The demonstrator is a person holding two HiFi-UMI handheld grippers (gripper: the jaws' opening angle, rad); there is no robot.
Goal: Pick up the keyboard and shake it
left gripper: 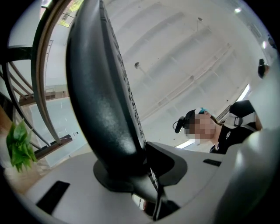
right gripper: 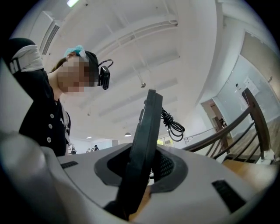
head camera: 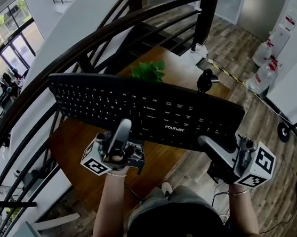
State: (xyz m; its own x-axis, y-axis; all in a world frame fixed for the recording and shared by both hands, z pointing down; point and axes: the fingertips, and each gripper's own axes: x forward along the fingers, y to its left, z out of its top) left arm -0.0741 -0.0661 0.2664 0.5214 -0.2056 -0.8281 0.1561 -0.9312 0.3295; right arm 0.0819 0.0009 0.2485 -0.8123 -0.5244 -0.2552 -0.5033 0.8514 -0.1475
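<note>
2 grippers pinch the black keyboard point(head camera: 147, 107) along its near edge, the left gripper point(head camera: 122, 132) partway along, the right gripper point(head camera: 215, 147) near its right end, holding it aloft over the wooden table point(head camera: 76, 145). It looks stiff, light, smooth plastic; wide-apart grips suit shaking.

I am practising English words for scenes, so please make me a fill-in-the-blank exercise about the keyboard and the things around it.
1. The left gripper and the right gripper both clamp one black ____.
2. The keyboard hangs in the ____, above the wooden table.
3. The leaves of the plant beyond it are ____.
Missing words: keyboard; air; green.
</note>
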